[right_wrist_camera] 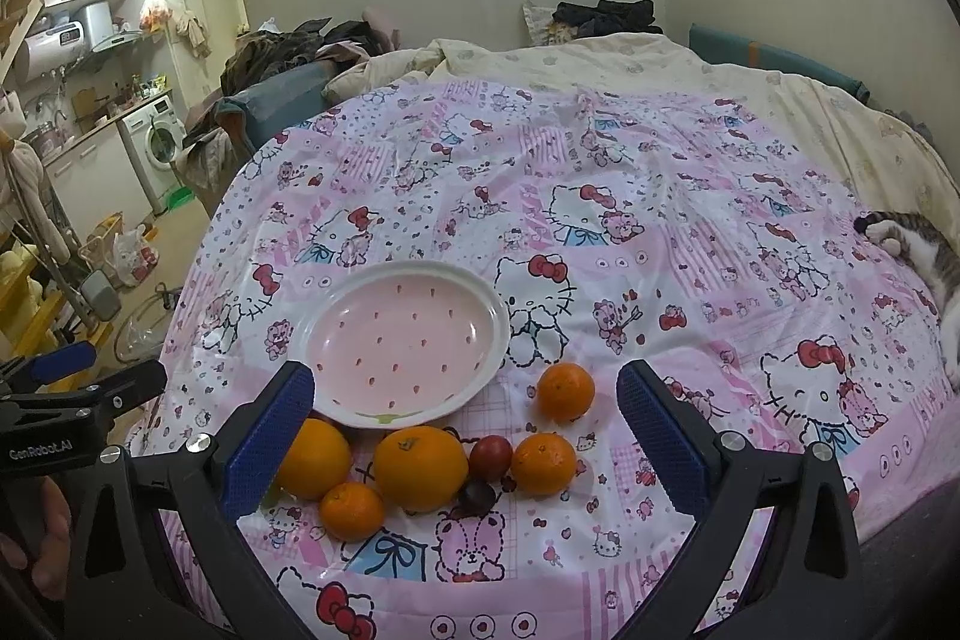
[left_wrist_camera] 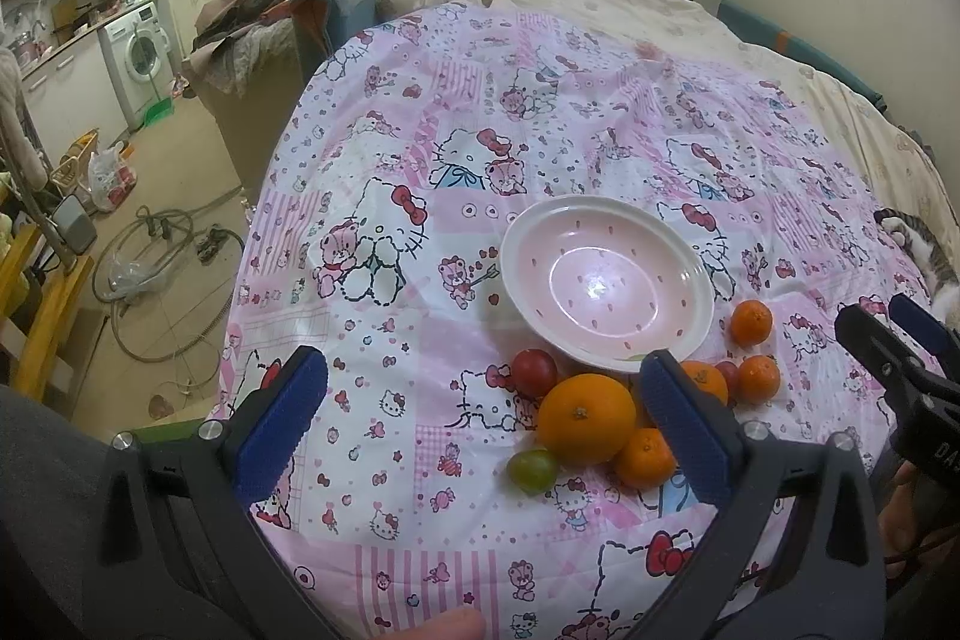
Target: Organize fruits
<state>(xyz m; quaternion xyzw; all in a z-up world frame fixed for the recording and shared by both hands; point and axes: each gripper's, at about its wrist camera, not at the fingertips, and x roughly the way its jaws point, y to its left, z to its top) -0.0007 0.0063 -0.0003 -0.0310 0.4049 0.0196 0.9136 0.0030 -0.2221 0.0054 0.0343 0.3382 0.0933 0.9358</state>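
pink bowl [right_wrist_camera: 408, 346] sits empty on the bedspread [right_wrist_camera: 600, 196]; nothing sorted yet. left gripper [left_wrist_camera: 486, 424] wide open, holding nothing. oranges [right_wrist_camera: 420, 466] and tomatoes [right_wrist_camera: 490, 457] lie loose just beside the bowl. right gripper [right_wrist_camera: 465, 436] likewise wide open, empty.

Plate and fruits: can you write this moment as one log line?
plate: no fruit inside | oranges: beside plate on cloth | left tool: open, holding nothing | right tool: open, holding nothing
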